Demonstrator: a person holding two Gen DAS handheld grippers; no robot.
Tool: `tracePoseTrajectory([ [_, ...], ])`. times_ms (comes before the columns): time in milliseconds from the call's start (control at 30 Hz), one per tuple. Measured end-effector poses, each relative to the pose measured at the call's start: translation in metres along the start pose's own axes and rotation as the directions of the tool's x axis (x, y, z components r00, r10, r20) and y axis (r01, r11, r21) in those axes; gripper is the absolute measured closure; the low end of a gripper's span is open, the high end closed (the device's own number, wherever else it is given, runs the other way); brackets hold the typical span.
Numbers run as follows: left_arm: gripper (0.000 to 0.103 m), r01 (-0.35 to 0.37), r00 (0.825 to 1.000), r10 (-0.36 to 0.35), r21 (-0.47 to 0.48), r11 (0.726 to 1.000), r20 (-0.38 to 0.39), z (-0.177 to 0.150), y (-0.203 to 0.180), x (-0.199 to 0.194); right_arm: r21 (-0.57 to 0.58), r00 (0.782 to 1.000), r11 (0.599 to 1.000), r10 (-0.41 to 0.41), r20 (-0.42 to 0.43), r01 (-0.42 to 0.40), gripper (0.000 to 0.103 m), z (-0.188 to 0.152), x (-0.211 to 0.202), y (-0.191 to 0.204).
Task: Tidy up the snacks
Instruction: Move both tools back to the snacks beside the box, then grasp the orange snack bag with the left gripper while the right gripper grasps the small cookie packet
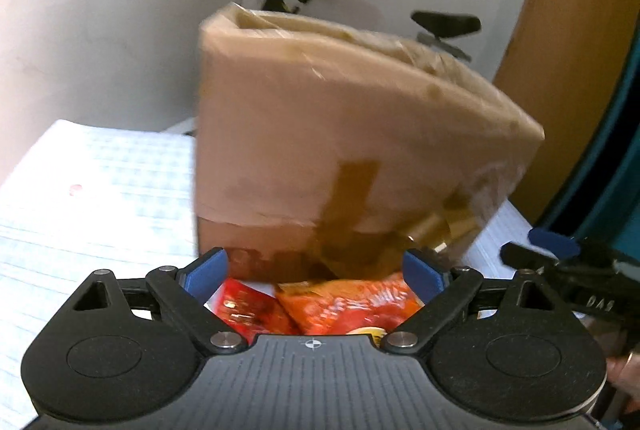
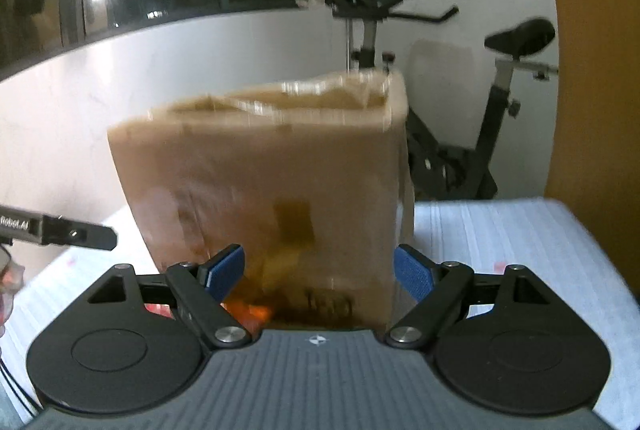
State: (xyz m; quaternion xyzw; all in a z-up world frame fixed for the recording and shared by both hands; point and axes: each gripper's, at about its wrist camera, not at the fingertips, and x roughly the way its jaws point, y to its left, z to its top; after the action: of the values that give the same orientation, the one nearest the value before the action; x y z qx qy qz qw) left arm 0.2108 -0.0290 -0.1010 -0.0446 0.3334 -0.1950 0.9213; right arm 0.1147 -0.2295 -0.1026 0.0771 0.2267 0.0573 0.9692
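Both grippers — left gripper (image 1: 316,270), right gripper (image 2: 319,272) — released, facing a taped cardboard box (image 1: 340,134); glossy red snack packets (image 1: 344,306) below.

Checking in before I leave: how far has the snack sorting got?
Nothing looks done yet. Two red and orange snack packets lie on the checked cloth in front of the tall cardboard box; the pictures do not show what the box holds. In hand: nothing. The left tool hangs open above the packets, and the right tool is open and empty. Left: picking up the packets and placing them.
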Motion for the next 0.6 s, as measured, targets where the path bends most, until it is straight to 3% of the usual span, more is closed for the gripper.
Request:
tracePoseTrajectory([
  [167, 0.007, 0.005, 1.000, -0.005, 0.006, 1.000, -0.009, -0.002, -0.015, 0.022, 0.055, 0.998, 0.998, -0.014, -0.058, 0.018, 0.019, -0.026, 0.009, -0.007],
  [433, 0.007, 0.004, 0.995, 0.002, 0.060, 0.998, -0.098, -0.022, -0.031, 0.047, 0.092, 0.995, 0.995, -0.020, -0.098, 0.029, 0.019, -0.042, 0.015, -0.020],
  [600, 0.007, -0.007, 0.997, 0.015, 0.100, 0.995, -0.079, -0.017, -0.044, 0.049, 0.114, 0.993, 0.993, -0.021, -0.118, 0.034, 0.019, -0.050, 0.017, -0.024],
])
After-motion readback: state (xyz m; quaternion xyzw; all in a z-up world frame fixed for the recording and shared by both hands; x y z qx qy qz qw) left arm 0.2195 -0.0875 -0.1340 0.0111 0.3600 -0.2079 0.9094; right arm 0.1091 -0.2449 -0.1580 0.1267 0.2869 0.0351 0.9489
